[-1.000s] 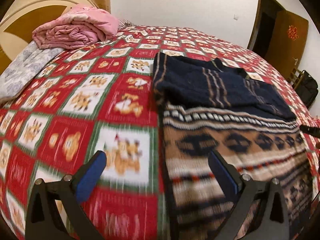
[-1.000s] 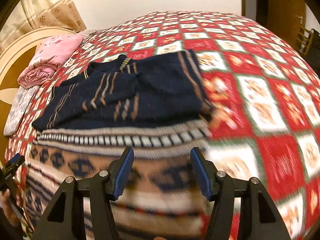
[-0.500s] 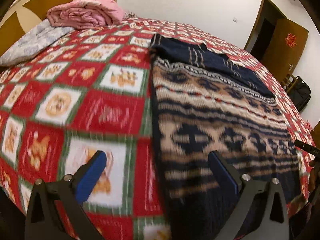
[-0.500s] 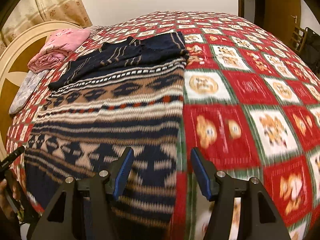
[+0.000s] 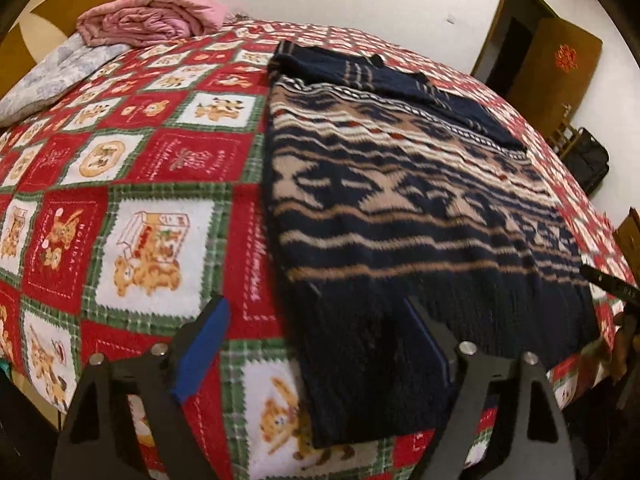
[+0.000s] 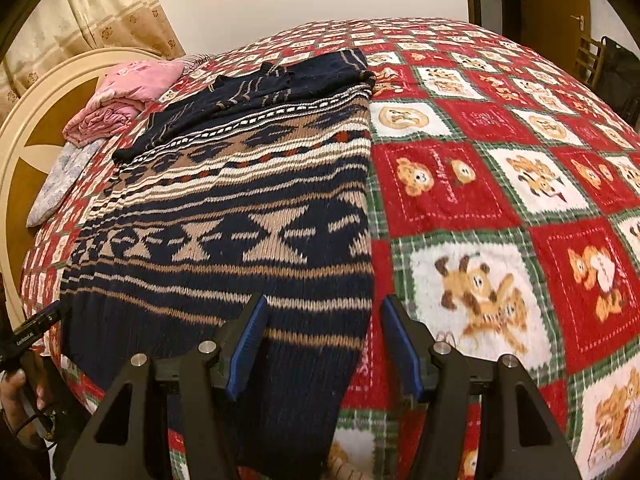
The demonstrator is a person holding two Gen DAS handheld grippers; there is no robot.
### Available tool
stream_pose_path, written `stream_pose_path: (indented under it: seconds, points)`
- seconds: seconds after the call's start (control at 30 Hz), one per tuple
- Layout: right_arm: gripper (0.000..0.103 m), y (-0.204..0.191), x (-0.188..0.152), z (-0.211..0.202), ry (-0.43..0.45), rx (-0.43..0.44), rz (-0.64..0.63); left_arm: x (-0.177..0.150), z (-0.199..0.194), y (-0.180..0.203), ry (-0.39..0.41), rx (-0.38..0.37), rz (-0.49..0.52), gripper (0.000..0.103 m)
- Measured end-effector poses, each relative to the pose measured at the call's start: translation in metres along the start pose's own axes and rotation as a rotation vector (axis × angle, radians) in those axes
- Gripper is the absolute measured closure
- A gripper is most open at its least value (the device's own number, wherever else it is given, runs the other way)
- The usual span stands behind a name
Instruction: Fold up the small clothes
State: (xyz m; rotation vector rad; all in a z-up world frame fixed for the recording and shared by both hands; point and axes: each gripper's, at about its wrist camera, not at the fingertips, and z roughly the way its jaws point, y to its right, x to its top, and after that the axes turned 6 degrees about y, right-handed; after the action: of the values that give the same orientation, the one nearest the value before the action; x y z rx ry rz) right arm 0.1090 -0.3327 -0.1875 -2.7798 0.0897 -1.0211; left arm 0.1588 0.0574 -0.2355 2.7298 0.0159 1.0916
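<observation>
Hiding sweater [image 6: 224,232] hem: left gripper [image 5: 316,344], right gripper [image 6: 320,344], both agape.

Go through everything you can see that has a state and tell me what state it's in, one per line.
Patterned sweater: spread flat on the bedspread, sleeves folded across the chest, hem nearest the claws.
Left claw: open, holding nothing, over the hem's left corner.
Right claw: open, holding nothing, over the hem's right corner.
Pink quilt: folded, by the headboard.
Door: open.
</observation>
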Motion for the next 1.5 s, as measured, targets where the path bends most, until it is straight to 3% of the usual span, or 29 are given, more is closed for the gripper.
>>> stream_pose_path:
  seconds: [0.43,0.67,0.8,0.93,1.03,1.13,1.2,1.23,1.27,1.3,1.33,1.5]
  points:
    - [0.043,0.003,-0.031,-0.02,0.018,0.007,0.021,-0.019,-0.009,0.014,-0.008,0.006,0.058,0.03]
    - [0.043,0.0,-0.047,-0.03,0.018,0.005,0.026,-0.024,-0.015,0.019,-0.01,-0.008,0.066,0.052]
    - [0.044,-0.001,-0.055,-0.034,0.01,0.036,0.045,-0.022,-0.015,0.018,-0.014,-0.032,0.039,0.053]
    - [0.055,-0.001,-0.058,-0.033,0.005,0.07,0.069,-0.024,-0.013,0.019,-0.014,-0.042,0.048,0.053]
    - [0.056,-0.001,-0.059,-0.029,0.002,0.076,0.073,-0.025,-0.012,0.018,-0.004,-0.065,0.031,0.043]
    - [0.057,-0.002,-0.061,-0.029,0.001,0.082,0.078,-0.024,-0.012,0.018,-0.006,-0.078,0.025,0.041]
    - [0.065,-0.002,-0.062,-0.029,0.001,0.086,0.079,-0.025,-0.012,0.018,-0.002,-0.092,0.023,0.042]
    - [0.076,-0.003,-0.062,-0.029,0.001,0.08,0.075,-0.025,-0.013,0.019,0.005,-0.09,0.034,0.05]
    - [0.083,-0.003,-0.063,-0.029,0.0,0.082,0.076,-0.025,-0.014,0.019,0.016,-0.071,0.051,0.072]
    - [0.09,-0.002,-0.063,-0.03,-0.002,0.098,0.086,-0.024,-0.015,0.018,0.02,-0.083,0.048,0.085]
    - [0.091,-0.001,-0.063,-0.03,0.0,0.107,0.096,-0.023,-0.015,0.014,0.019,-0.123,0.028,0.091]
    - [0.094,0.003,-0.062,-0.034,0.021,0.13,0.131,-0.019,-0.013,-0.003,0.014,-0.208,-0.087,0.092]
